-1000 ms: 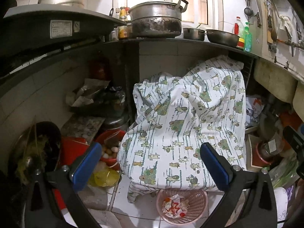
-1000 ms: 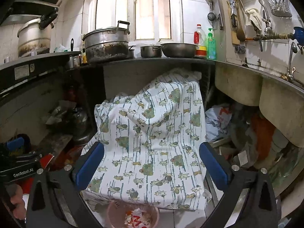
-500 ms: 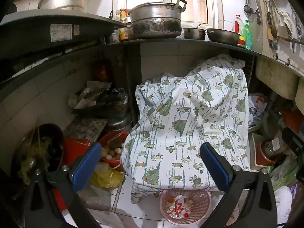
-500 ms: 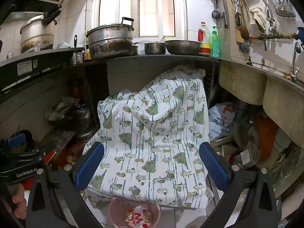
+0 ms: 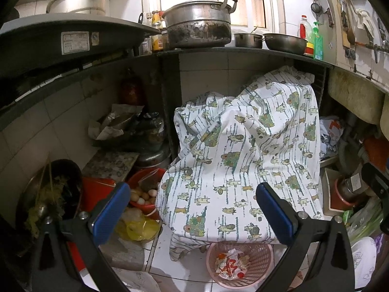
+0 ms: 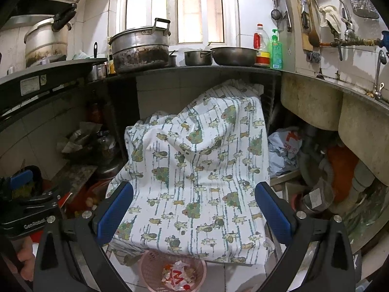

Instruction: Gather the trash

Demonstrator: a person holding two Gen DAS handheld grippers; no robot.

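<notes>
A pink plastic basket [image 5: 259, 260] stands on the white tiled floor below a cloth-covered stand; it also shows in the right wrist view [image 6: 150, 265]. It holds crumpled red-and-white wrappers [image 5: 231, 264], also visible in the right wrist view [image 6: 178, 276]. My left gripper [image 5: 192, 215] is open and empty, held above and short of the basket. My right gripper [image 6: 193, 213] is open and empty, facing the patterned cloth [image 6: 194, 165] with the basket low between its fingers. The left gripper's body [image 6: 26, 209] shows at the right wrist view's left edge.
The cloth [image 5: 245, 160] drapes a stand under the dark counter [image 5: 243, 51] carrying a big pot [image 5: 198, 24]. Left: a red bowl of eggs [image 5: 143, 192], a yellow bag [image 5: 138, 228], a pan of scraps [image 5: 51, 194]. Right: sinks [image 6: 340, 112], pipes, bags [image 6: 284, 148].
Both grippers have drawn back and risen slightly, so the basket shows a little more in each view. Jaws stay open and empty.
</notes>
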